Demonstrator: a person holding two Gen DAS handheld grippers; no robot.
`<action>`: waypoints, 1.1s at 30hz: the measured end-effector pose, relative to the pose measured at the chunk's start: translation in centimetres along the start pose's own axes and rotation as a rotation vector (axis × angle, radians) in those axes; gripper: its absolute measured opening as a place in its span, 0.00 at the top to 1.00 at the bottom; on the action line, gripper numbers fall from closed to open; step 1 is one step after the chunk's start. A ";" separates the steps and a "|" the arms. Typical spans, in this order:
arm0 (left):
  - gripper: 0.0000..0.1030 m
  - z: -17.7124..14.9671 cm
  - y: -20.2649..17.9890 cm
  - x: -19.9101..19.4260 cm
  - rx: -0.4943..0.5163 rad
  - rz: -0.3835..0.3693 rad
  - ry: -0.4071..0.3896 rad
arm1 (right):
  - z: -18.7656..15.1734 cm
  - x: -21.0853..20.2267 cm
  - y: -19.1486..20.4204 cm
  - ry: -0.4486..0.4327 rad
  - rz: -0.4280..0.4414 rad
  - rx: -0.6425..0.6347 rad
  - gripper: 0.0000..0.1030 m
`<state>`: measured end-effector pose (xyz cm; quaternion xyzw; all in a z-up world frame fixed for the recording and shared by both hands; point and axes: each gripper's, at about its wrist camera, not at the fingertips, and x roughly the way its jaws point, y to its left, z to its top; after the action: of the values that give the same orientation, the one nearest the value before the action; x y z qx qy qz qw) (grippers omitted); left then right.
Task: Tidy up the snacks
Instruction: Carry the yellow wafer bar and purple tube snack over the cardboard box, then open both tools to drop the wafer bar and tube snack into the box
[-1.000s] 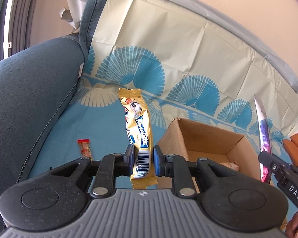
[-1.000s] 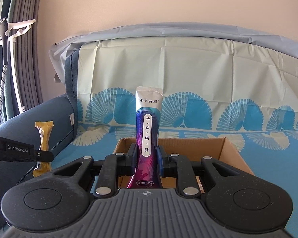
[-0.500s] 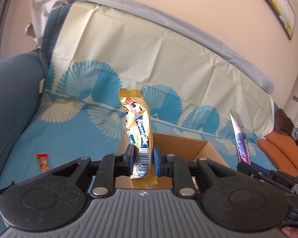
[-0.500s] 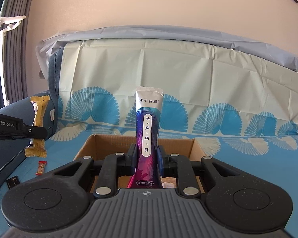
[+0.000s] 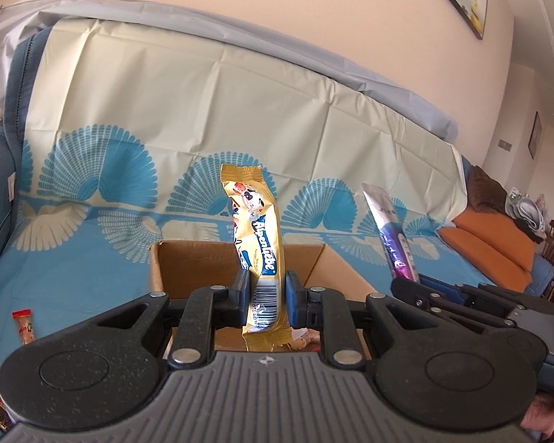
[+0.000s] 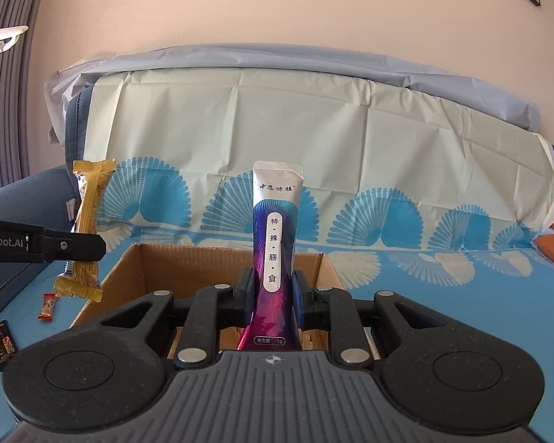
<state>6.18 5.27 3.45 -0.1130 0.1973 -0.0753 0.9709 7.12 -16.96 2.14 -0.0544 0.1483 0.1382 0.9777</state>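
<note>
My left gripper (image 5: pixel 266 295) is shut on a yellow Alpenliebe candy pack (image 5: pixel 256 243), held upright over the near side of an open cardboard box (image 5: pixel 188 269). My right gripper (image 6: pixel 273 301) is shut on a purple-and-silver sachet (image 6: pixel 275 236), also upright over the same box (image 6: pixel 129 277). In the left wrist view the sachet (image 5: pixel 389 236) stands to the right in the other gripper. In the right wrist view the yellow pack (image 6: pixel 86 229) hangs at the left, just outside the box's left wall.
The box rests on a sofa under a cream-and-blue fan-patterned sheet (image 6: pixel 443 288). A small red candy (image 5: pixel 23 326) (image 6: pixel 48 306) and a dark wrapped bar (image 6: pixel 2 339) lie on the sheet left of the box. Orange cushions (image 5: pixel 487 247) lie at the far right.
The left gripper has swung right with the yellow pack, so the box now sits centred behind it. The right gripper has come closer over the box. Both grips are unchanged.
</note>
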 end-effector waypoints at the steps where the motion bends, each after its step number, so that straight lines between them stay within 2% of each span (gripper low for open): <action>1: 0.79 0.0 -0.1 0.1 0.002 -0.002 0.000 | 0.0 0.0 0.1 -0.001 0.001 -0.002 0.79; 30: 0.79 0.1 0.0 0.0 0.005 -0.031 0.000 | -0.1 0.1 0.8 -0.002 0.007 -0.031 0.79; 33: 0.75 0.0 0.0 0.3 0.006 -0.035 0.022 | -0.1 0.4 1.0 0.019 0.015 -0.038 0.76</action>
<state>6.44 5.25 3.29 -0.1125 0.2059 -0.0939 0.9675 7.18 -15.91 1.85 -0.0729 0.1556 0.1479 0.9740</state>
